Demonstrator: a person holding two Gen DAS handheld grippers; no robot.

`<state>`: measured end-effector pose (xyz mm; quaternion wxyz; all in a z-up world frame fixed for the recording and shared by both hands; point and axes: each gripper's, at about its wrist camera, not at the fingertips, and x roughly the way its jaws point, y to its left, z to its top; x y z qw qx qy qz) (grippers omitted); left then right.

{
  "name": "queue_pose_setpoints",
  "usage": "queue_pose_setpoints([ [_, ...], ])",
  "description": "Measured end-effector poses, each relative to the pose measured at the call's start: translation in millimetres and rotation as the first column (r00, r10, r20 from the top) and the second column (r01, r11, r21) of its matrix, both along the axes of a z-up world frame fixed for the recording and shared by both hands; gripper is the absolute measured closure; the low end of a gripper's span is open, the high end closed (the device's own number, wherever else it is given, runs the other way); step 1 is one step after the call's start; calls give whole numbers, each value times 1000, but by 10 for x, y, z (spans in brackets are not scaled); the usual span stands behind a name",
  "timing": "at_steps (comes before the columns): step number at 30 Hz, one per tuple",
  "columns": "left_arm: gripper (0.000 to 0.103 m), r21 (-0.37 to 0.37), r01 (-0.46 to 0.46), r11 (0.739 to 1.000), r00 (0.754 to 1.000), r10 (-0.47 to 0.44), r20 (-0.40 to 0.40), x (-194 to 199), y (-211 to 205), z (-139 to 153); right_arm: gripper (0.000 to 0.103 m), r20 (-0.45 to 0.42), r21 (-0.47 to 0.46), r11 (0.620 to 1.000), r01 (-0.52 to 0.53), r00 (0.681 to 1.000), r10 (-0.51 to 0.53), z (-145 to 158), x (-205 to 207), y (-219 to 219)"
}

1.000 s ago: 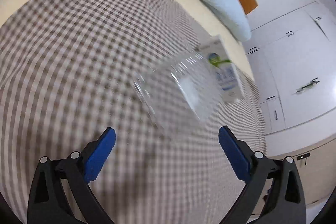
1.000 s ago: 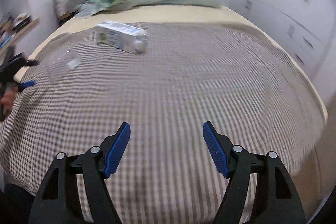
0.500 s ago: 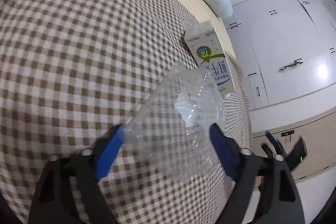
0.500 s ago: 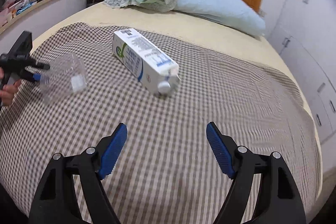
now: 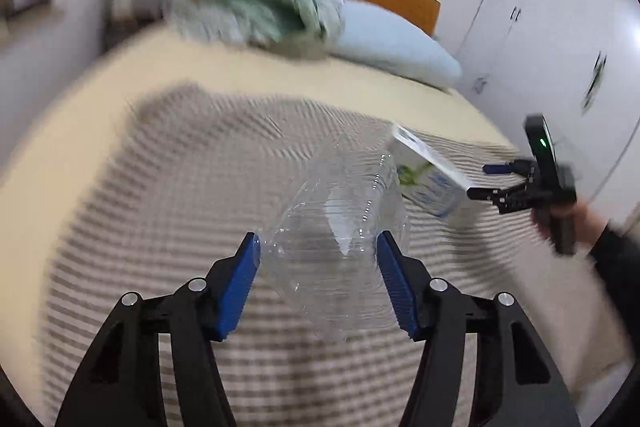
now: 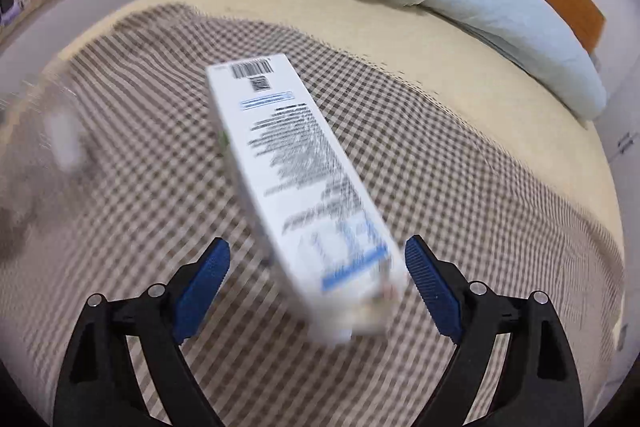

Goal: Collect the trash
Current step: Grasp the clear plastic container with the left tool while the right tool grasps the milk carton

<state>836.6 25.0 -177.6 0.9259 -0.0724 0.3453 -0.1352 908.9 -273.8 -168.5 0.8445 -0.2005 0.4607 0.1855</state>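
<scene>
My left gripper (image 5: 316, 283) just closing, blue pads pressing a crushed clear plastic bottle (image 5: 344, 227) above the checked blanket (image 5: 180, 187), my right gripper (image 6: 318, 287) just widening, open around a white carton (image 6: 296, 187), barcode readable, print blurred

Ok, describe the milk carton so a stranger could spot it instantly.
Find the bed, then the brown checked blanket spread across it. The milk carton lies there on its side: a long white box with a barcode and black print, unlike the crumpled clear plastic bottle nearby.
</scene>
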Motion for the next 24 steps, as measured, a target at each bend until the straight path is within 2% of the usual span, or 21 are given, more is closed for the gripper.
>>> queue_pose_setpoints([
  [1, 45, 43, -5, 999, 1000, 4, 22, -70, -28, 17, 18, -8, -14, 1000, -7, 1000, 7, -61, 75, 36],
  [3, 45, 80, 24, 997, 1000, -23, -8, -136, -101, -43, 17, -57, -29, 1000, -7, 998, 6, -216, 227, 60],
  [4, 44, 69, 61, 996, 997, -57, -53, -166, -146, -121, 16, -72, -27, 1000, 3, 997, -5, -271, 264, 52],
  [6, 44, 53, 93, 994, 992, -89, -87, -230, -153, -216, 16, -53, 24, 999, 29, 998, -28, -282, 263, 2],
  [9, 42, 19, 121, 992, 989, -119, -90, -270, -158, -292, 18, -65, 130, 988, 79, 995, -71, -242, 223, -160],
  [13, 46, -5, 114, 993, 986, -114, -122, -237, -156, -217, 23, -109, 135, 981, 140, 986, -126, -247, 138, -301],
  [16, 47, -10, 104, 995, 988, -104, -117, -321, -187, -103, 27, -132, 95, 990, 104, 987, -91, -245, -184, -228],
  [21, 47, 12, 69, 998, 993, -67, -96, -682, -228, 64, 30, -135, -73, 993, 88, 986, -98, -143, -904, 6],
  [24, 47, -9, 62, 998, 995, -63, -81, -926, -249, 202, 31, -188, -62, 989, 132, 972, -141, -77, -1400, 19],
])
